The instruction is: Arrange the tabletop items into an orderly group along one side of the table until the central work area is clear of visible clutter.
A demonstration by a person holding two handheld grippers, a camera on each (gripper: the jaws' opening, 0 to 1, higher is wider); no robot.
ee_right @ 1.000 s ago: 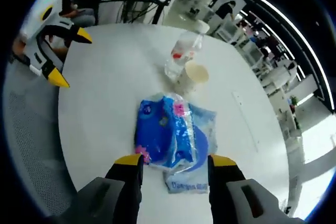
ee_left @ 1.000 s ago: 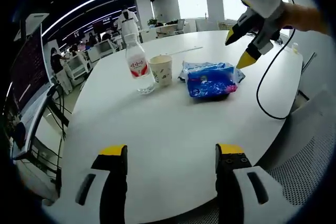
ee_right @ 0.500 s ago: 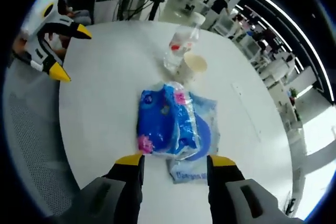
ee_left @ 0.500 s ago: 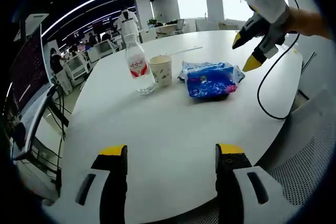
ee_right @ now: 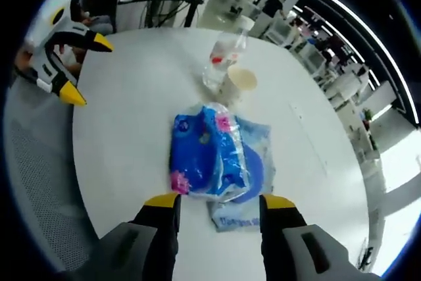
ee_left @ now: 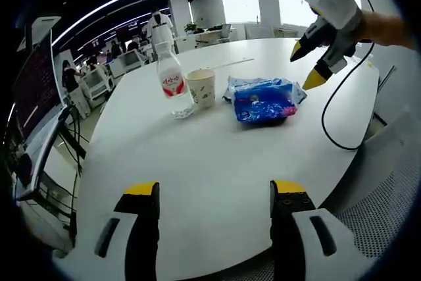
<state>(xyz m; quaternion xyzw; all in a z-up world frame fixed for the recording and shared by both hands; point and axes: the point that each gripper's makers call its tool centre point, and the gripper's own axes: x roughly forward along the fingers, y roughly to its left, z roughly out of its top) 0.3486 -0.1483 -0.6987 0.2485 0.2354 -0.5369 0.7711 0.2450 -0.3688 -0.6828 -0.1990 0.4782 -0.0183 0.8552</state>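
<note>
So in the left gripper view, the left tool [ee_left: 214, 192] sits low over the near edge of the round white counter [ee_left: 197, 162], jaws spread wide with nothing between them, just bare counter surface. Further in, roughly mid-counter, there's the blue plastic package [ee_left: 264, 100] lying flat, crinkly wrap with some pink print on it. Just left of it stands a paper cup [ee_left: 201, 87], upright, and right beside that a clear water bottle [ee_left: 172, 78] with a red label, also upright. Bottle and cup look close enough to be touching, but I can't really tell. Past the package, up at the right, the right tool [ee_left: 308, 65] hangs in the air above the counter's far side, yellow tips apart and holding nothing, with a black cable looping down from it onto the counter. Behind all that it's an open office, with desks, chairs and windows.

The right gripper view gives the opposite angle: the right tool's own jaws are wide open and empty, tips sitting just short of the blue package's near edge, not touching it as far as I can see. Beyond the package come the cup and then the bottle. The left tool shows off at the left edge of the counter, jaws apart.
</note>
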